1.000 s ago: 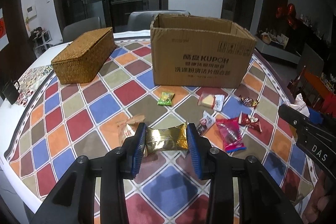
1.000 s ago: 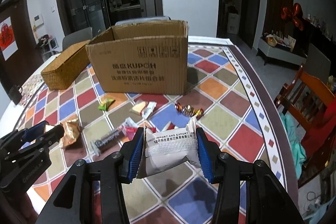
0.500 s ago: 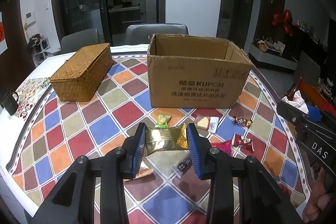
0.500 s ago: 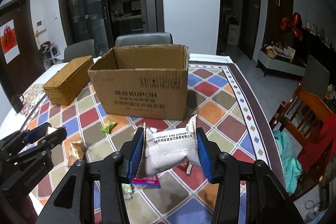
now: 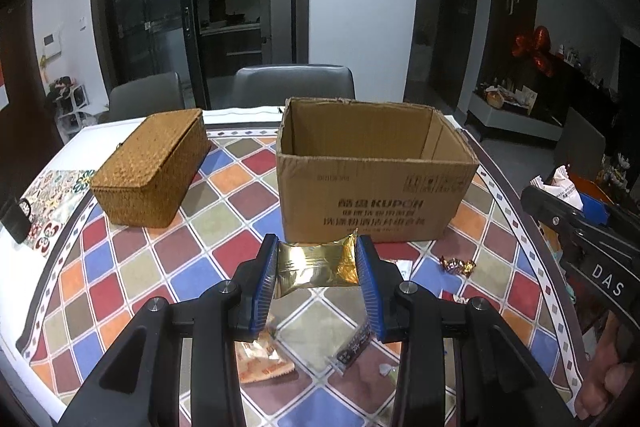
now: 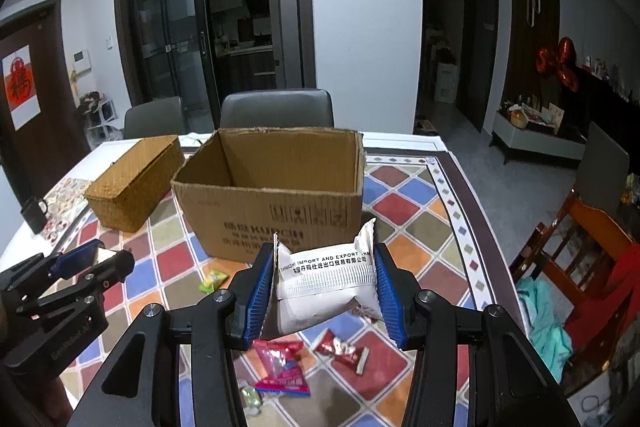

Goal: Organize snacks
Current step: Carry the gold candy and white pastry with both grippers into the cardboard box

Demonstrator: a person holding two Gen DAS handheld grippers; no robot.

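My left gripper (image 5: 317,269) is shut on a gold foil snack packet (image 5: 316,265), held in the air in front of the open cardboard box (image 5: 372,183). My right gripper (image 6: 325,277) is shut on a white snack packet (image 6: 326,283), held above the table before the same box (image 6: 276,195). Loose snacks lie on the table below: an orange packet (image 5: 262,361), a dark packet (image 5: 354,345), a gold-wrapped candy (image 5: 458,264), a pink packet (image 6: 280,367), a red packet (image 6: 344,349) and a green candy (image 6: 214,279).
A closed woven basket (image 5: 152,167) stands left of the box on the chequered tablecloth (image 5: 160,267). A black mug (image 6: 34,213) sits at the far left edge. Grey chairs (image 5: 294,81) stand behind the table; a wooden chair (image 6: 576,239) is to the right.
Both grippers have risen and moved toward the cardboard box with their packets; the box's open inside now shows and the loose snacks lie lower in view.
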